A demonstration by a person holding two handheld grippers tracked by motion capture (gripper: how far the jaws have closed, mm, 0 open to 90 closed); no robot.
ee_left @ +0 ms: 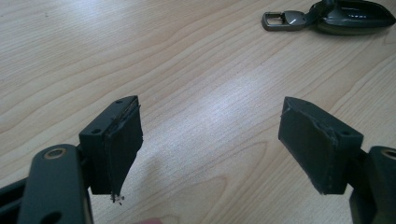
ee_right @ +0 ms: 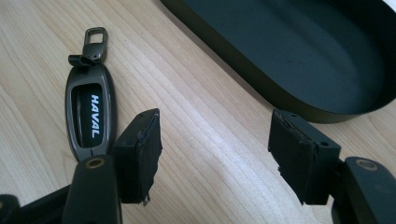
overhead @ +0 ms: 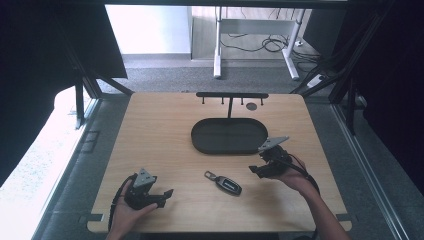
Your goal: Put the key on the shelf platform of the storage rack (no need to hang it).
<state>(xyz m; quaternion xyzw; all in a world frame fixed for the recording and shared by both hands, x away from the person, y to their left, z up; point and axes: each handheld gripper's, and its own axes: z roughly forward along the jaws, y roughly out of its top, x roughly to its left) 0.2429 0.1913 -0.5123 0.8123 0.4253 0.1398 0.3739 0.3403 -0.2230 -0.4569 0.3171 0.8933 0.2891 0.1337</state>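
Two grippers sit low in the high view: the left gripper (overhead: 165, 195) at the lower left of the frame, the right gripper (overhead: 257, 170) right of centre, each held in a person's hand above the wooden table (overhead: 150, 145). Between them, just below the middle of the frame, a car key fob (overhead: 223, 182) lies flat on the wood, its metal loop pointing up and to the left. Both grippers have their jaws spread wide with bare wood between them, gripping nothing. In the left gripper view the key fob (ee_left: 334, 17) lies at the upper right corner, well apart from the pads. In the right gripper view the key fob (ee_right: 90, 112) lies at the left of the frame, lettered HAVAL, its near end just beside the left-hand pad (ee_right: 140, 156); whether they touch I cannot tell. A dark oval tray (overhead: 200, 142) stands above the key fob in the high view, and its rim (ee_right: 261, 88) crosses the upper right of the right gripper view.
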